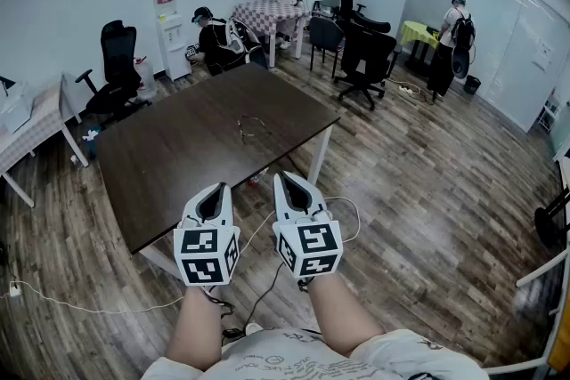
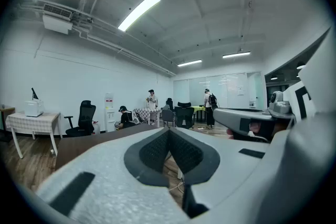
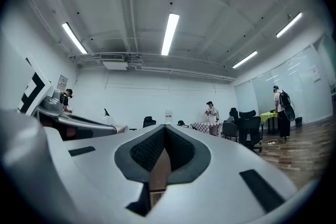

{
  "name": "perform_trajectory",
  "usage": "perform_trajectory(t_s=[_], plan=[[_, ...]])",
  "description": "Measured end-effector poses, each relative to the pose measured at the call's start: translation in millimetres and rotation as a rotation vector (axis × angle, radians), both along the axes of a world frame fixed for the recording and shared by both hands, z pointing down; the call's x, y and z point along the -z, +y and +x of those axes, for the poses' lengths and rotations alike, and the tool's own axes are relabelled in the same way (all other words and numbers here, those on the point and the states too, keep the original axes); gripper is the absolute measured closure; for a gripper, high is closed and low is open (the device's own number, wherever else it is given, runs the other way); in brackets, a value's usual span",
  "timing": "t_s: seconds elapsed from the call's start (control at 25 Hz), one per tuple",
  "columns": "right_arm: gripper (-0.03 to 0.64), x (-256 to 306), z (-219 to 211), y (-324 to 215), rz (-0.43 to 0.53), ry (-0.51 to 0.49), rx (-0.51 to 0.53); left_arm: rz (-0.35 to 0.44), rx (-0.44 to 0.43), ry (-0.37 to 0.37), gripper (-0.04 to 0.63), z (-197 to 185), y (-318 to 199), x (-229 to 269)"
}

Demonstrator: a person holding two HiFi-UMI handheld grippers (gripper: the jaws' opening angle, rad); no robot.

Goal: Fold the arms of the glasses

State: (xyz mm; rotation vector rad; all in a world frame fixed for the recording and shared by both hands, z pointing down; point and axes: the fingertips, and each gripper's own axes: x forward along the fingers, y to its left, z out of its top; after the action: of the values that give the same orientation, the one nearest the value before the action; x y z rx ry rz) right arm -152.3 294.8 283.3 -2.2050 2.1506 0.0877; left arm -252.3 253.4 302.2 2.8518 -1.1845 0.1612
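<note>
Glasses (image 1: 252,128) are lying near the middle of the desk (image 1: 160,165); left tongs (image 1: 214,191) and right tongs (image 1: 289,182) are hovering shut, empty.
The frame is looking light and fragile, so it is asking for a gentle pinch on one thin arm.

The dark brown table (image 1: 169,165) carries what looks like wire-framed glasses (image 1: 252,128) near its middle.

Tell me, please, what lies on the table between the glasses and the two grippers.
Nothing does. In the head view, only bare dark table separates the glasses from the left gripper and the right gripper.
</note>
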Motion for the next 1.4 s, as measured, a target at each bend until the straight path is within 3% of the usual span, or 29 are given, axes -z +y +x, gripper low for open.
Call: perform_trajectory(t_s=[0.88, 1.4], plan=[[0.601, -23.8, -17.8, -49.3, -0.025, -0.077, -0.069, -0.029, -0.079, 0.011, 0.581, -13.9, -58.9, -27.7], [0.601, -32.6, 14.8, -120.3, -0.027, -0.091, -0.044, -0.037, -0.084, -0.014, 0.58, 20.7, -121.6, -42.5]])
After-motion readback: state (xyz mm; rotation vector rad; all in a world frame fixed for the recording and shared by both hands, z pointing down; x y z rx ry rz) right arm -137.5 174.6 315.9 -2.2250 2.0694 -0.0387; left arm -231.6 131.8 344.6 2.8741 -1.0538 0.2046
